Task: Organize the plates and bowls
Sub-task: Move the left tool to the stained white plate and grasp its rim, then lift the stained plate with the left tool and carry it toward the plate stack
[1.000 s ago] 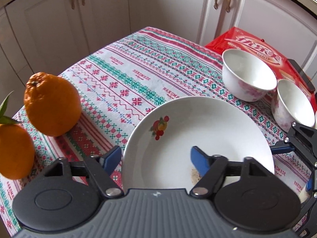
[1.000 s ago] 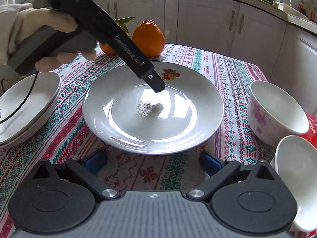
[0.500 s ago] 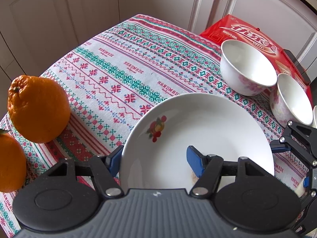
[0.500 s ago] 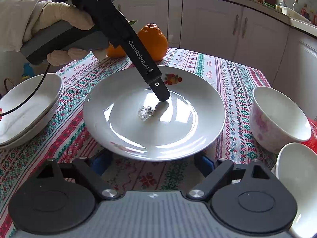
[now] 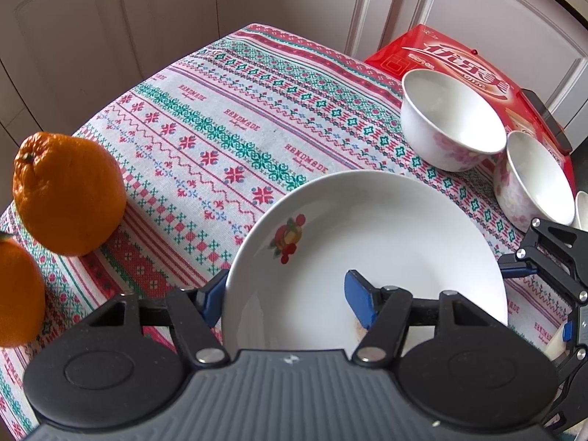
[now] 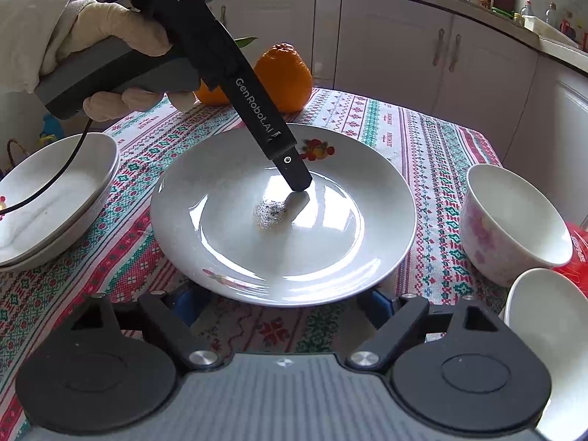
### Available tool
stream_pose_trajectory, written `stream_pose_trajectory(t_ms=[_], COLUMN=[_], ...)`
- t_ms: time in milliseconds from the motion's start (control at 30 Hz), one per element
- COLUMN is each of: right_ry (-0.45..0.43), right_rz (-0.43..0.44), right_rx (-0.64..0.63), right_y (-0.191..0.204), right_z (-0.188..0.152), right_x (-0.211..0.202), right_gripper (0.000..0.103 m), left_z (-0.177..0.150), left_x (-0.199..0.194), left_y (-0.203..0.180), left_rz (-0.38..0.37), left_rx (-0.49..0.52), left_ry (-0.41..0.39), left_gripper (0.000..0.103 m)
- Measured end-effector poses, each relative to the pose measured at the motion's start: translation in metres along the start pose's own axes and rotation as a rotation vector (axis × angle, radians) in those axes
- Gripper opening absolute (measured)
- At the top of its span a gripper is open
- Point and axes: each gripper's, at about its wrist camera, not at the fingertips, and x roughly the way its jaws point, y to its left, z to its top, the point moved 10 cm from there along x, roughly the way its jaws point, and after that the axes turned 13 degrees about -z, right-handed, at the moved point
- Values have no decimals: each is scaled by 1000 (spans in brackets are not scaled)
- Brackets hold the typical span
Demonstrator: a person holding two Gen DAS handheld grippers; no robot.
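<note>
A white plate with a fruit print [image 5: 367, 235] lies on the patterned tablecloth; it also shows in the right wrist view [image 6: 283, 220]. My left gripper [image 5: 286, 296] is open, straddling the plate's near rim: one blue finger outside the rim, the other over the plate's inside. In the right wrist view its finger tip [image 6: 297, 180] rests in the plate near a small speck of residue. My right gripper [image 6: 283, 305] is open at the plate's opposite rim, its blue fingers low beside and under the edge. Two flowered bowls [image 5: 450, 125] [image 5: 533, 180] stand to the right.
Two oranges [image 5: 68, 194] sit at the table's left edge. A red box [image 5: 459, 62] lies behind the bowls. Stacked white plates [image 6: 47, 198] stand left in the right wrist view. White cabinets surround the table.
My left gripper has pushed further onto the plate, its finger sliding toward the centre. My right gripper has closed in on the plate's rim, so the plate looks larger.
</note>
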Motion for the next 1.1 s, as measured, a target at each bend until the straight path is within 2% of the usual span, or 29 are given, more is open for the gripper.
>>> stream_pose_trajectory(t_ms=[633, 1100], right_ry=[-54, -95], right_rz=[40, 116], right_rx=[-63, -141], right_y=[12, 47], right_z=[2, -3], right_x=[-54, -94], right_gripper=[90, 90], left_z=[-30, -81], left_x=[-49, -96], left_y=[-39, -57], left_rz=[44, 98], left_rx=[-39, -123], left_ry=[-64, -129], left_gripper=[65, 65])
